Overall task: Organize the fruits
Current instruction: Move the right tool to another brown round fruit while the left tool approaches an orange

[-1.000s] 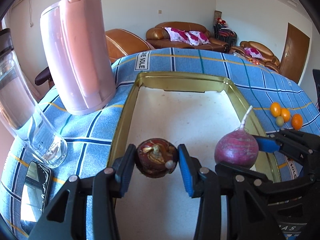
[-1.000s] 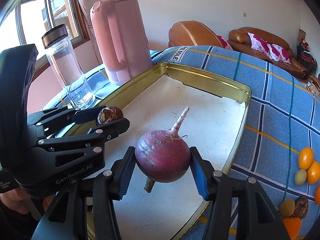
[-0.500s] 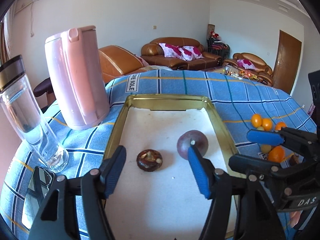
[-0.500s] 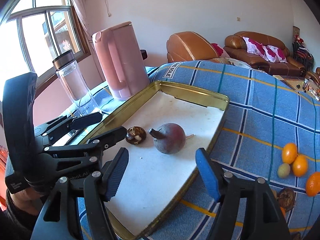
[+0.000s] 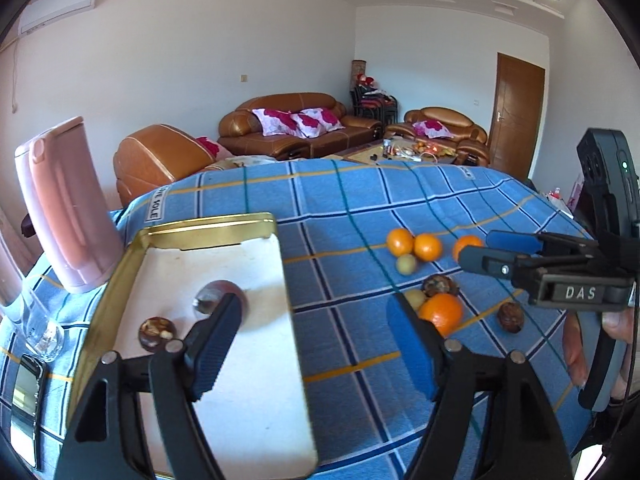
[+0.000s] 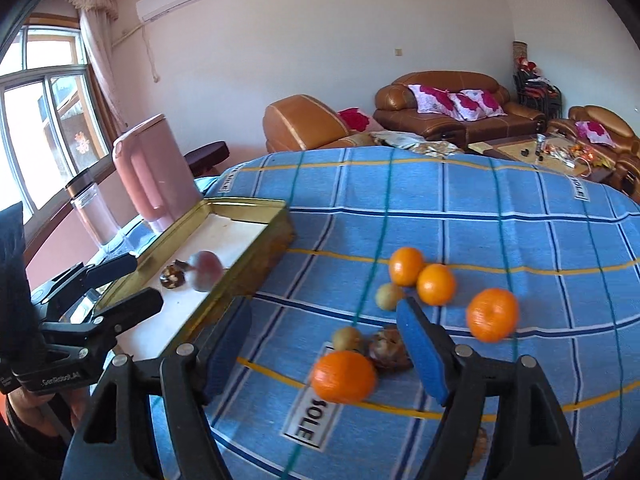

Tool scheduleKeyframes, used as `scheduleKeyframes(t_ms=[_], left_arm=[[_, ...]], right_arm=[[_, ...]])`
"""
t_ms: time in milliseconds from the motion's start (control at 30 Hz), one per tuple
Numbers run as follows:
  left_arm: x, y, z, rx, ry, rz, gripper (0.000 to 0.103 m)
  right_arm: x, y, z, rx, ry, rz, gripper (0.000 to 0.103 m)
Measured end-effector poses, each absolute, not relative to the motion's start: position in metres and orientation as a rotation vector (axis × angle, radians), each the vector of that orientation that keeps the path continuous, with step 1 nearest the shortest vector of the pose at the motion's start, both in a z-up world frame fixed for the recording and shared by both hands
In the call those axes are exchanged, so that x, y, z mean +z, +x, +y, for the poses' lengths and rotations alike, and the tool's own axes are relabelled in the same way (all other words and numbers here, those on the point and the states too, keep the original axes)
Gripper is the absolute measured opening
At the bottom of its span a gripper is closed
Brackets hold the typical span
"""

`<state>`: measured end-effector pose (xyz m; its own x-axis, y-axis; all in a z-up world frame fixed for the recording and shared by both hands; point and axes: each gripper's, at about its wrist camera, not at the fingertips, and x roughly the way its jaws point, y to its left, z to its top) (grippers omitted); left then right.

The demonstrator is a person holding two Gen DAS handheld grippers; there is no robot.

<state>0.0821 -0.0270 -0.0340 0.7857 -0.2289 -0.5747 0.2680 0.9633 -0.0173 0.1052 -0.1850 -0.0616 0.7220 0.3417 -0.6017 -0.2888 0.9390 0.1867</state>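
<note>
Two fruits in the tray – both tongs empty
The left tongs and right tongs have just been opening, nothing between them; left of both, the tray holds a purple fruit beside a brown fruit.

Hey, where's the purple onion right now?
The purple onion lies in the gold-rimmed tray on the left of the table, just right of the dark brown fruit, partly hidden in the left wrist view by a finger of the left gripper.
</note>
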Motion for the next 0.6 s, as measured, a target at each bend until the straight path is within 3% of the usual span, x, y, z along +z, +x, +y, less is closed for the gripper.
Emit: scheduleKeyframes(t_ms=[600], left_arm=[[-0.076,0.086,-0.124,-0.38,0.155,0.686,0.077]], right_arm=[[-0.112,0.072,-0.259,0.162,0.146,0.731,0.076]])
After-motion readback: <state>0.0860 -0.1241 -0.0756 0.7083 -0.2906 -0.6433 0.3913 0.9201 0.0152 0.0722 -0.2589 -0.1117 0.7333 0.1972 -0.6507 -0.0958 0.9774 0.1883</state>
